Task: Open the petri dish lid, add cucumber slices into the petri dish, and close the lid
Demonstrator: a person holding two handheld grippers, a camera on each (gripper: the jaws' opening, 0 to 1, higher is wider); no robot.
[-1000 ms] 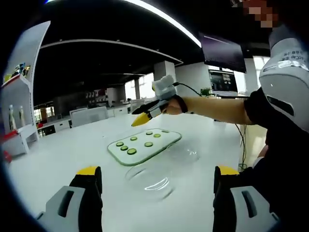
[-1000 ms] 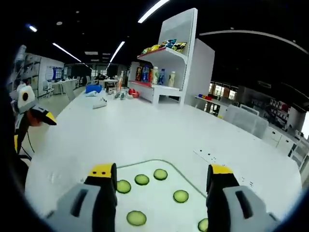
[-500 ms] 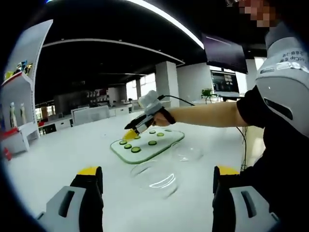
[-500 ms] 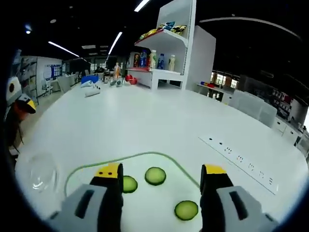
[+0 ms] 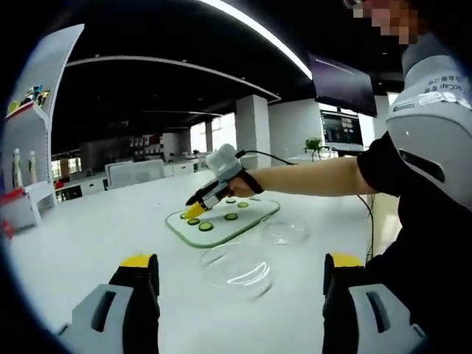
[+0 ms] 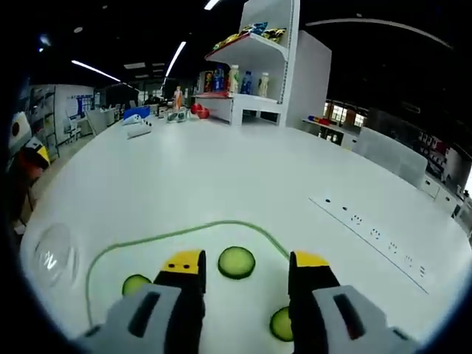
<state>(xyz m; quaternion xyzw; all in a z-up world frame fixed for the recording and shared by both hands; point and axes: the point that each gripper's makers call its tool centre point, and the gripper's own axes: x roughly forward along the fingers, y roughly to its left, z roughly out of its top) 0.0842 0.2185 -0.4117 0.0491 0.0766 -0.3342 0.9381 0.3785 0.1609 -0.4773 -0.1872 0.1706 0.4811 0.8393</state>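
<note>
My left gripper (image 5: 230,295) waits spread and empty, the open petri dish (image 5: 237,267) just ahead between its jaws. My right gripper (image 6: 240,267) is spread over the cutting board (image 6: 103,254), a cucumber slice (image 6: 237,262) just beyond its tips; I'm at the picking step, so next I'd lower and pinch it gently.

A small strip of print is showing on the grey shoulder patch of the person's sleeve (image 5: 435,87), too blurred to read. Nothing on the white shelf unit's bottles and packets (image 6: 247,74) is coming through legibly.
</note>
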